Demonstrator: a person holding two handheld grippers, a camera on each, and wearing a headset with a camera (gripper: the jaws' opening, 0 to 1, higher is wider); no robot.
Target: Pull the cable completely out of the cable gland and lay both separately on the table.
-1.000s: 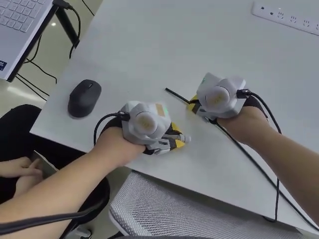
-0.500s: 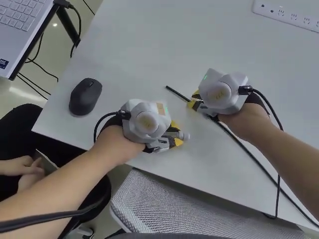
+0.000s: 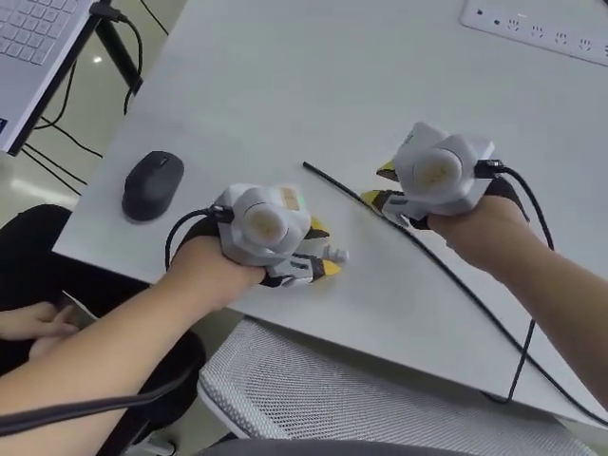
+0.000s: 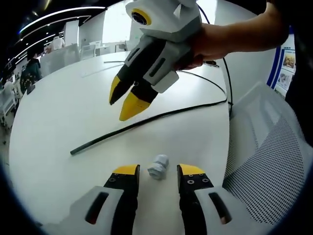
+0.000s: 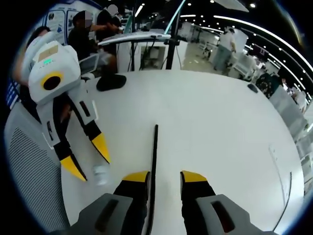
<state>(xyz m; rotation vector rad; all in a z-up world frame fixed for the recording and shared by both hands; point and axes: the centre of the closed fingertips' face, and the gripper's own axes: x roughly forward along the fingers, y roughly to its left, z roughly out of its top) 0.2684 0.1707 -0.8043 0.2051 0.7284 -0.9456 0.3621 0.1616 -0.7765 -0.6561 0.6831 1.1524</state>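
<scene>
I read both as released: cable gland (image 4: 158, 167) loose between left tongs (image 4: 159, 170) at desk's (image 4: 54, 117) near edge, cable (image 5: 155, 147) apart between right tongs (image 5: 165, 176), so the 2 parts are separated.

On the table (image 3: 285, 85), the cable gland (image 4: 158, 166) lies before the cable (image 3: 342, 189), apart — mouse (image 3: 152, 185) far left.

Black cable (image 5: 154, 152) — white gland (image 4: 158, 166)

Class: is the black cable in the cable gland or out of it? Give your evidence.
Out. In the left gripper view the white cable gland lies alone on the table, the black cable apart beyond it.
</scene>
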